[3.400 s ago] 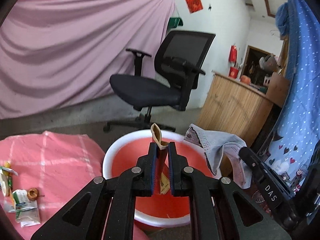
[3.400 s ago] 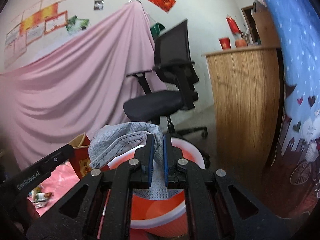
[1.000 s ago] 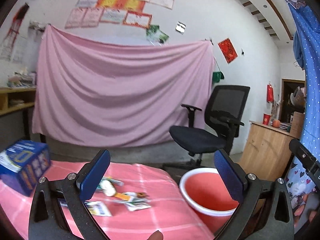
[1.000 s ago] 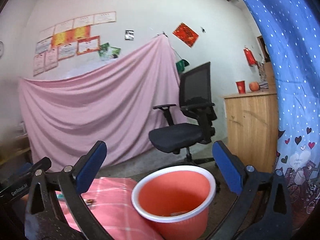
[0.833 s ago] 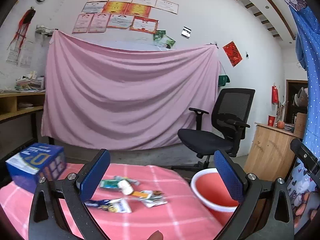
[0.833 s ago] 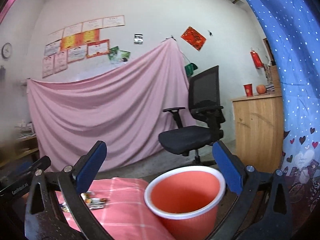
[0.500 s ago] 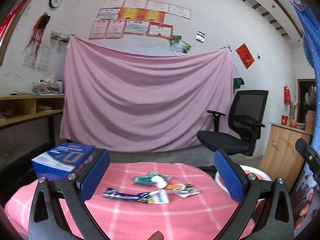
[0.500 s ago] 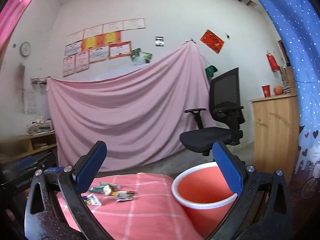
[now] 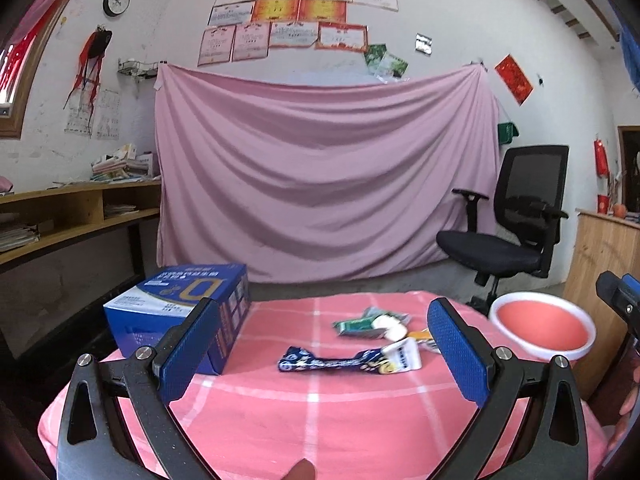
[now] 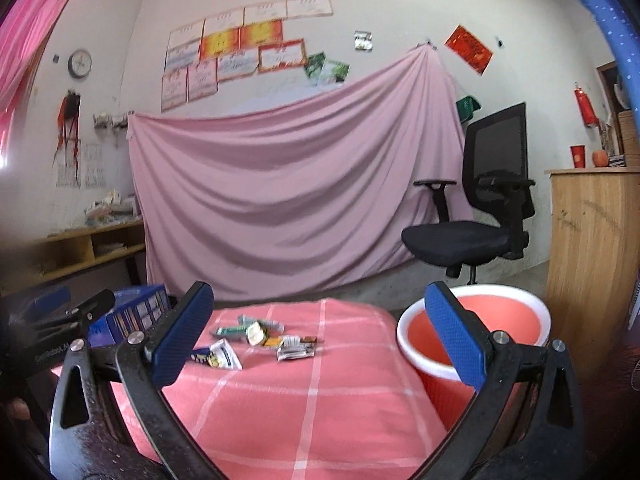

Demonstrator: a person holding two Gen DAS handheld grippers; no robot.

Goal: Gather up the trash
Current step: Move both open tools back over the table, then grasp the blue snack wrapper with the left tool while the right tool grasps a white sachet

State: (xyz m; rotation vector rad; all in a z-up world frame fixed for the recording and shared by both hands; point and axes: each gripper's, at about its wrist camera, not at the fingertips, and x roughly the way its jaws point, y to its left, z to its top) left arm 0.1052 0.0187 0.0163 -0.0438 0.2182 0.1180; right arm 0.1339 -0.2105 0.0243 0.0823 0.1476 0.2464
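crumpled snack wrappers (image 9: pixel 352 360) lie on the pink checked tablecloth (image 9: pixel 320 412), beside the red plastic bin (image 10: pixel 508 320). i hold my left gripper (image 9: pixel 324 354) and right gripper (image 10: pixel 320 334) spread wide, both empty.

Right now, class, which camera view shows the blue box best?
The left wrist view: the blue box shows its whole printed top and front. The right wrist view catches only a dim sliver behind the left gripper.

My left black two-finger gripper with blue textured pads (image 9: pixel 326 356) is held about level, jaws spread wide, nothing between them. My right black gripper with the same blue pads (image 10: pixel 320 340) is the same deal: wide open, empty, pointing forward, each one poking into the other's view.
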